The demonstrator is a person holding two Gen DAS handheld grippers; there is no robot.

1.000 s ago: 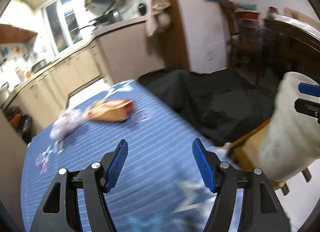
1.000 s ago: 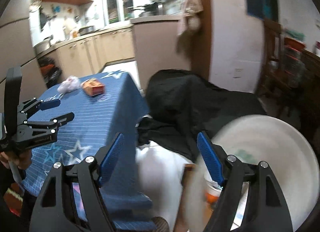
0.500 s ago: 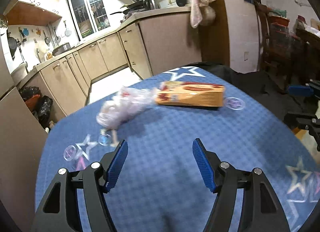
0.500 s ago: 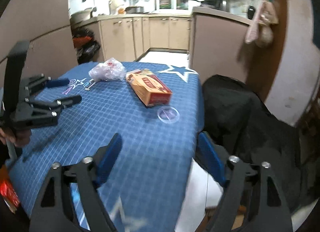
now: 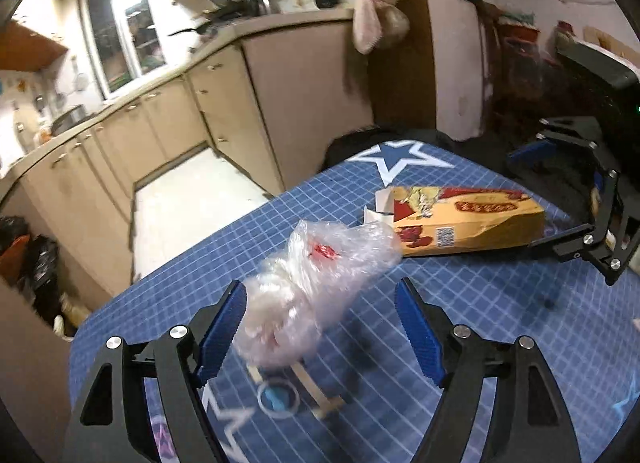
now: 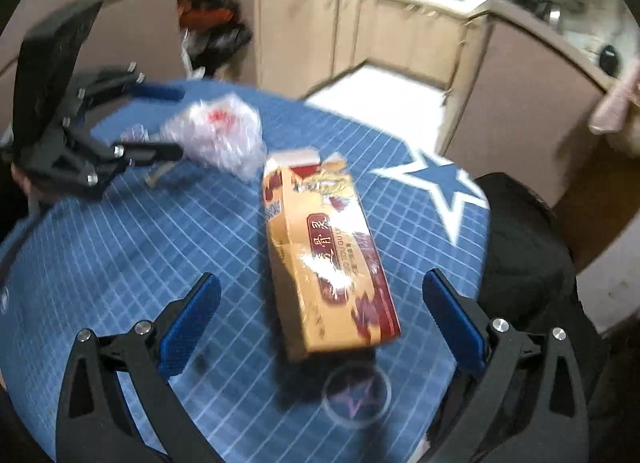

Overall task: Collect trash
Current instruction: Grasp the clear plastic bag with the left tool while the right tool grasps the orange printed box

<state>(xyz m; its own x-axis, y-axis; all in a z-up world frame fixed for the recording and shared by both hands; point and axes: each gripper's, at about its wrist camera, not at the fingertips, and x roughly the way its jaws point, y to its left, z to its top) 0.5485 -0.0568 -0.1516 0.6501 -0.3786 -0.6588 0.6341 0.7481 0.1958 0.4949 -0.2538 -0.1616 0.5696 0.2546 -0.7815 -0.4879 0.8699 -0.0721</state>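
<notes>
Crinkled clear plastic bag (image 5: 316, 283) lies on the blue checked tablecloth (image 5: 460, 303), between the left gripper's (image 5: 320, 327) opening, untouching jaws. Right wrist view: right gripper (image 6: 320, 315), jaws widening, frames the yellow carton (image 6: 324, 255) untouched.

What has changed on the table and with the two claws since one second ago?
Both claws swung from the white bin side to the table. The left claw now straddles the crumpled plastic bag, its jaws opening, not pressing it. The right claw is lined up on the orange carton, jaws opening wide, holding nothing. The bag, carton, clear round lid and blue tablecloth stayed in place.
</notes>
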